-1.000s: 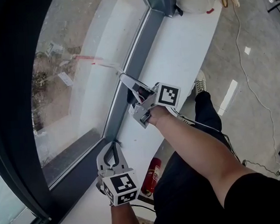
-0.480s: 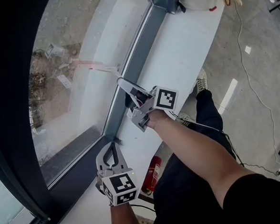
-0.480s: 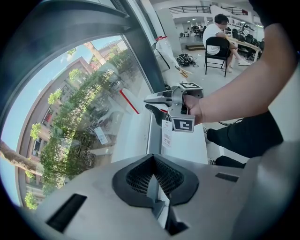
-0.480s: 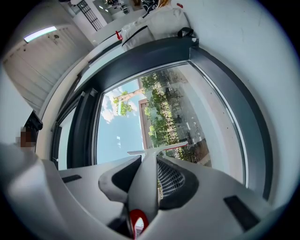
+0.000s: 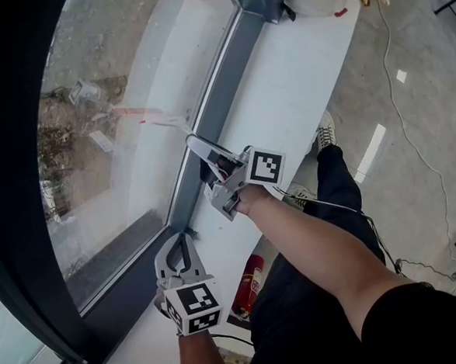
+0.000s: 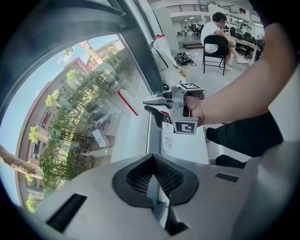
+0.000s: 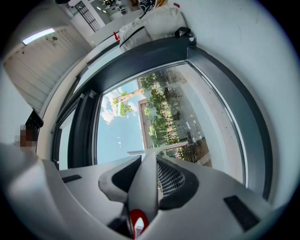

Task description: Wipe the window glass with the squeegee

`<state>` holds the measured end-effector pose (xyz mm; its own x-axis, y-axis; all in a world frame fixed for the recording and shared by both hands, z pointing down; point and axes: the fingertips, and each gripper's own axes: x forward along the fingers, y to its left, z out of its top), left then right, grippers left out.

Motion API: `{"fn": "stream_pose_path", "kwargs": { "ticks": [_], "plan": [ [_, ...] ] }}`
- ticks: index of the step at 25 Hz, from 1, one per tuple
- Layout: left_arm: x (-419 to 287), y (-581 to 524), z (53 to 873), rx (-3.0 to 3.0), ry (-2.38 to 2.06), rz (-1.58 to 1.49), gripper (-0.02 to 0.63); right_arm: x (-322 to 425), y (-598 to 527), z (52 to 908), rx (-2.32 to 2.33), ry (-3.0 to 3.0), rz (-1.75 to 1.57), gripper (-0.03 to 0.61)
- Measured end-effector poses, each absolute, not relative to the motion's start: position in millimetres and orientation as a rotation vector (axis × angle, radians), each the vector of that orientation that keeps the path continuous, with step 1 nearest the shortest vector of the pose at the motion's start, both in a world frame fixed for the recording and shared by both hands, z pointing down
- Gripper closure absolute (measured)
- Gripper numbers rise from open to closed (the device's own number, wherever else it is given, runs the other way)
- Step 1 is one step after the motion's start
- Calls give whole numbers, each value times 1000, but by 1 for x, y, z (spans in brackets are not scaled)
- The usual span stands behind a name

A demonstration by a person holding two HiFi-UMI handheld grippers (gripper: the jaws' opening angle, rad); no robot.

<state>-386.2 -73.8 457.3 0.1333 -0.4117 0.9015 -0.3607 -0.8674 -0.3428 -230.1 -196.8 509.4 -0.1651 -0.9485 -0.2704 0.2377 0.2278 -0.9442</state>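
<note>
Right tongs (image 5: 204, 152), on an outstretched arm, clamp the squeegee (image 7: 146, 180) by its handle, blade against the window glass (image 5: 104, 77), while left tongs (image 5: 185, 242) hover pressed together, empty, low over the sill (image 5: 298, 71).

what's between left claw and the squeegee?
Head view: just grey window frame and bare white sill between left claw and squeegee; nothing else.

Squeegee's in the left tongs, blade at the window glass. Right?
No. The squeegee is clamped in the right tongs, blade at the window glass; the right gripper view shows it. The left tongs are shut on nothing.
</note>
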Motion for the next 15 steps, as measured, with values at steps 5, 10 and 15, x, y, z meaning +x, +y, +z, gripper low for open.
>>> {"fn": "stream_pose_path", "kwargs": {
  "ticks": [5,10,15],
  "plan": [
    [-373,-77,462,-2336,778,-1887,612,-226,-191,508,-718,1312,-1258,486],
    [-343,-80,462,-2344,741,-1896,612,-187,-181,521,-762,1269,-1278,486],
    [-293,-97,465,-2422,696,-1882,612,-98,-189,539,-888,1186,-1199,488]
  ]
}}
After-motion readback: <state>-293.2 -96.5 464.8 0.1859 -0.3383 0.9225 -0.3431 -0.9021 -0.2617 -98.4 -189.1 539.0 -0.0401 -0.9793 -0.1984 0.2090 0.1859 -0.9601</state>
